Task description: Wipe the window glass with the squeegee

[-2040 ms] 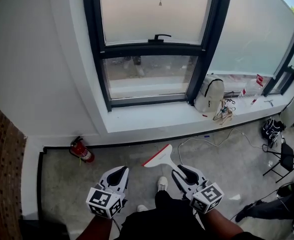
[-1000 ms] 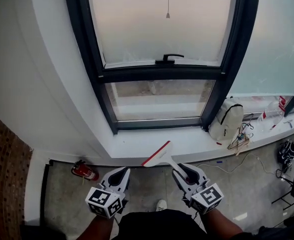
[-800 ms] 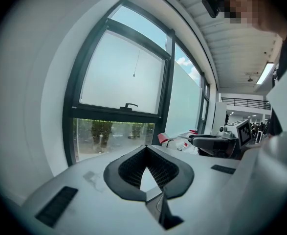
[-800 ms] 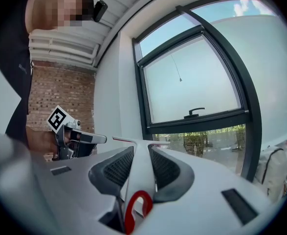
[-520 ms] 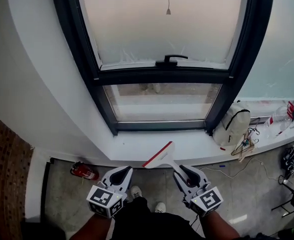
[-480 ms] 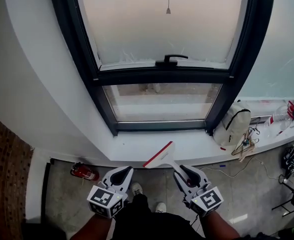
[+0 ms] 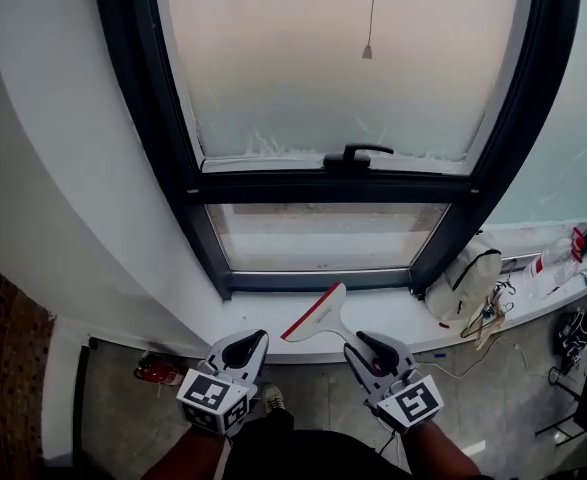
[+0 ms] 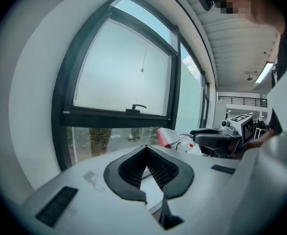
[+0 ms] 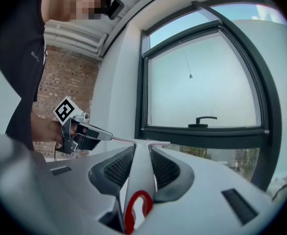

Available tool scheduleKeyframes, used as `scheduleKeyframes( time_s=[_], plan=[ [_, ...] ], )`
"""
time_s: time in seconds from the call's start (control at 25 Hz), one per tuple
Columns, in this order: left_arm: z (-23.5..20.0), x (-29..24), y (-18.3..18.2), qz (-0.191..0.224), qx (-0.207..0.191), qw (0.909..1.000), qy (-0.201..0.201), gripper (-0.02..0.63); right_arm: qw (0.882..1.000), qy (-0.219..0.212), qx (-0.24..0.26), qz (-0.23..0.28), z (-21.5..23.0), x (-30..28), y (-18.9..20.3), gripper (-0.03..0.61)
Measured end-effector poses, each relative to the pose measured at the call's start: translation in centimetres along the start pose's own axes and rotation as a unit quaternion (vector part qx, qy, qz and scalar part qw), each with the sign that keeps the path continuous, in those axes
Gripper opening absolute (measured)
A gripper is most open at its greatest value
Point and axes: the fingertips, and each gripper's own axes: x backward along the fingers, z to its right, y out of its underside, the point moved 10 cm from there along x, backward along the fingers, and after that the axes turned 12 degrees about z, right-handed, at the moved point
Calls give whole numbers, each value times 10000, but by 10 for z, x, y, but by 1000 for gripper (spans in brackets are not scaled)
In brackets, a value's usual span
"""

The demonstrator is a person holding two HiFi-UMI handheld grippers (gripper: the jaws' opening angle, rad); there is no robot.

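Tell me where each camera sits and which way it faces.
Head view: on the person's head, facing down at the window sill; left tool, right tool, forearms show.
Left gripper view: on the left tool, facing the window past its shut jaws.
Right gripper view: on the right tool, along jaws clamping the squeegee.
All share the window handle.

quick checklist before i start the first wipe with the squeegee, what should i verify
1. Grip on the squeegee: ok, the right gripper is shut on its handle.
2. Blade against the window glass: not ok, it hangs over the sill, apart from the pane.
3. Left gripper free: ok, jaws together with nothing between them.
4. Path to the pane clear: ok, the backpack sits on the sill to the right of the frame.
5. Glass wet enough to wipe: cannot tell.
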Motion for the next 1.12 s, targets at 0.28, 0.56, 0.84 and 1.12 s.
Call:
scheduleKeyframes(
  time_s=[0.28, 0.56, 0.84, 1.12],
  plan=[
    [-84, -14, -19, 46, -181, 9997, -152, 2, 9563, -682, 2832, -258, 17, -122, -30, 103],
    [-144, -16, -30, 70, -259, 9996, -96, 2, 8632, -1010, 4945, -98, 34, -254, -48, 103],
    [-164, -18, -30, -22, -271, 9995, -160, 2, 7789, -1233, 6149, 58, 41, -374, -59, 103],
    [-165, -22, -27, 205, -97, 9987, -465, 2, 7306, -1298, 6703, 95, 62, -443, -61, 103]
  ],
)
